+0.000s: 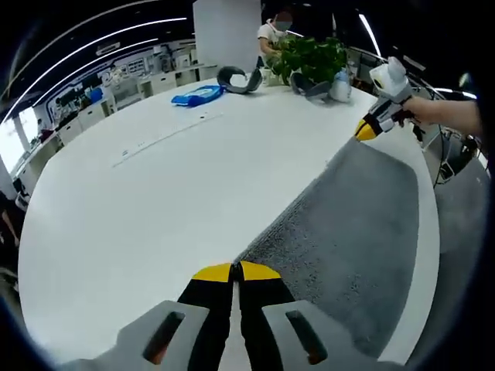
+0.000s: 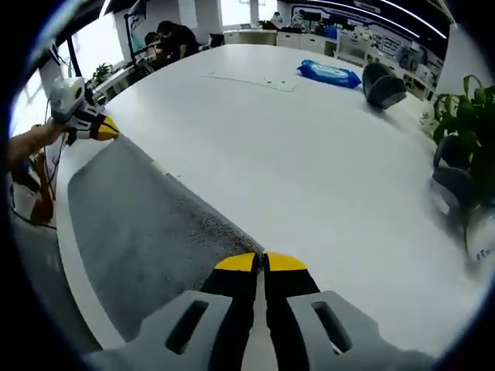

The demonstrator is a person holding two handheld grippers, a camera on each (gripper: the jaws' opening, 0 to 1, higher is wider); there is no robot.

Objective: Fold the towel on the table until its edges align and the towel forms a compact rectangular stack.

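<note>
My left claw (image 1: 235, 272) has its yellow tips pressed together, right at one corner of the gray towel (image 1: 348, 232), and it looks like it pinches that corner, though I can't see the cloth between the tips. My right claw (image 2: 261, 263) is squeezed together too, at the other end of the same long towel edge, and it seems to pinch the cloth there as well. The towel (image 2: 131, 224) lies flat near the edge of the big white table (image 1: 155, 201), with its long edge running between my two claws. In the left gripper view I see my right claw (image 1: 366, 130) far off at the towel's far corner, with a hand behind it. Past the towel the table is bare for a good way, so nothing sits between the claws. Far across the table are a blue packet (image 1: 197, 95), a dark curved thing (image 1: 239, 79), a green plant (image 1: 309, 56) and a small bottle (image 1: 341, 85). A person sits behind the plant.
</note>
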